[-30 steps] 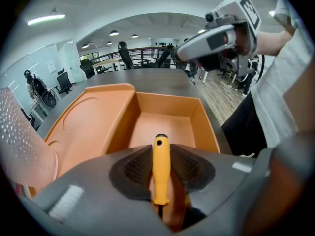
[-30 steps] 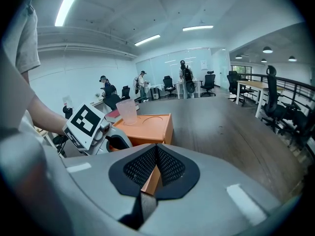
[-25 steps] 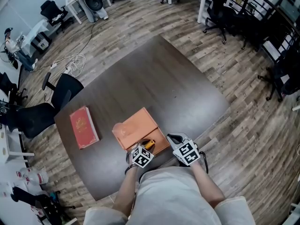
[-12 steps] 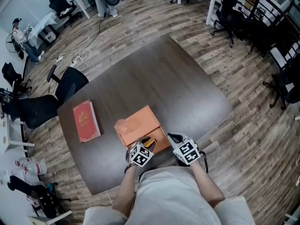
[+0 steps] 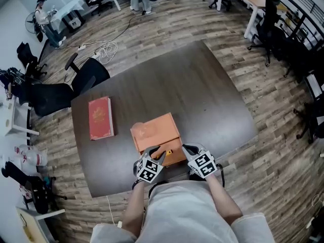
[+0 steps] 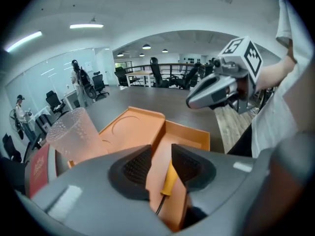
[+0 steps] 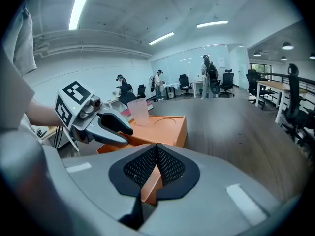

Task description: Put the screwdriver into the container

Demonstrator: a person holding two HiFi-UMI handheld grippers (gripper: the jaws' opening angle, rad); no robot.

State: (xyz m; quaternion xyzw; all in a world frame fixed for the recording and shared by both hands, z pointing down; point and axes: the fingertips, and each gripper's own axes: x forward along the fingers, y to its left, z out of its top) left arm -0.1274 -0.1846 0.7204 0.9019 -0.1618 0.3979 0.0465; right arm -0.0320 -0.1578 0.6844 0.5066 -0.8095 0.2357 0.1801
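An orange container [image 5: 154, 130] sits near the front edge of the dark table [image 5: 202, 95]. A yellow-handled screwdriver [image 5: 163, 153] lies in its near open compartment. My left gripper [image 5: 156, 155] hovers over that compartment, jaws apart. In the left gripper view the screwdriver [image 6: 169, 178] shows in the gap of the left gripper [image 6: 161, 163], with space on either side of it. My right gripper [image 5: 186, 149] is at the container's near right corner. In its own view the right gripper [image 7: 156, 163] has its pads pressed together with nothing between them.
A clear plastic cup [image 6: 76, 134] stands on the container's flat far half. A red book [image 5: 100, 117] lies on the table to the left. Black office chairs [image 5: 55, 92] stand off the table's left corner. The table's front edge is right below my grippers.
The head view has shifted, so the table sits more to the right in the frame. Both grippers stay at the container's near end, with the screwdriver still in the compartment.
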